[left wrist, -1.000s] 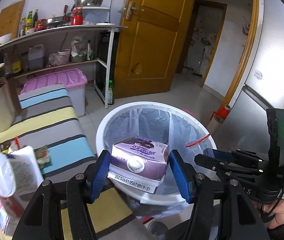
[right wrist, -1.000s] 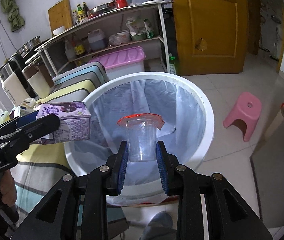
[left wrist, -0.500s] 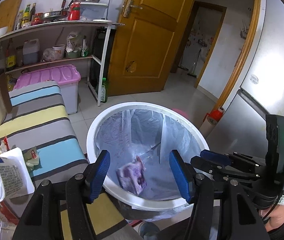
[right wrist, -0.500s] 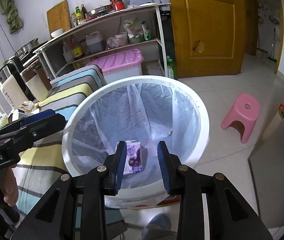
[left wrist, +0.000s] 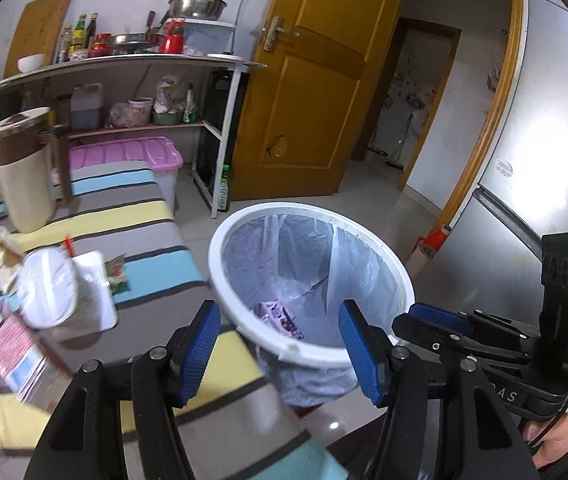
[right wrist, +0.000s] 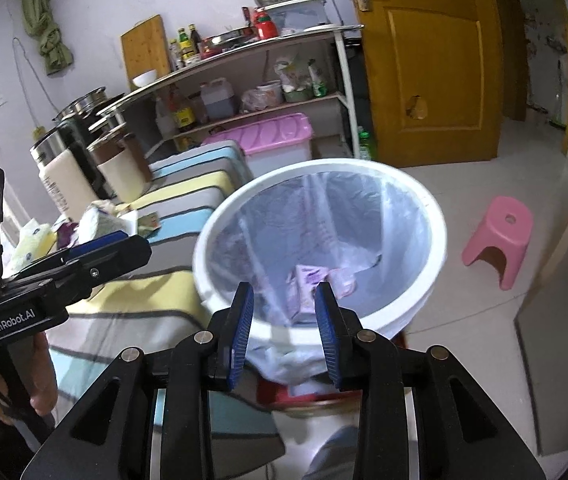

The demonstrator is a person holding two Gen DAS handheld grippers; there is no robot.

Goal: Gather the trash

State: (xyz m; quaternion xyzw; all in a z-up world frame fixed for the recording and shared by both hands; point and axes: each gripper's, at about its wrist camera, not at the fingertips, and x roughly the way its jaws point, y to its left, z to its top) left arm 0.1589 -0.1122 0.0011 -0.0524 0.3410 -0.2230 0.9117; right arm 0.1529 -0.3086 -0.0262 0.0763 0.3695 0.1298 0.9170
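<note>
A white trash bin [left wrist: 235, 232] lined with a clear bag stands beside the striped table [left wrist: 123, 216]. A purple milk carton [left wrist: 279, 318] lies at its bottom; it also shows in the right wrist view [right wrist: 308, 278] inside the bin [right wrist: 440, 236]. My left gripper [left wrist: 279, 344] is open and empty at the bin's near rim. My right gripper [right wrist: 284, 320] is open and empty over the near rim. More trash lies on the table: a white cup-shaped container [left wrist: 49, 296], a red packet [left wrist: 11, 344] and a small wrapper [left wrist: 117, 270].
A beige kettle [left wrist: 23, 172] stands on the table. A shelf [left wrist: 131, 60] with bottles and a pink storage box [left wrist: 131, 156] lie beyond. A pink stool [right wrist: 500, 236] stands on the floor right of the bin. A fridge [left wrist: 524, 200] is at the right.
The left gripper opened and let the carton fall into the bin. The right gripper opened and dropped the plastic cup in. Both grippers have drawn back toward the table side.
</note>
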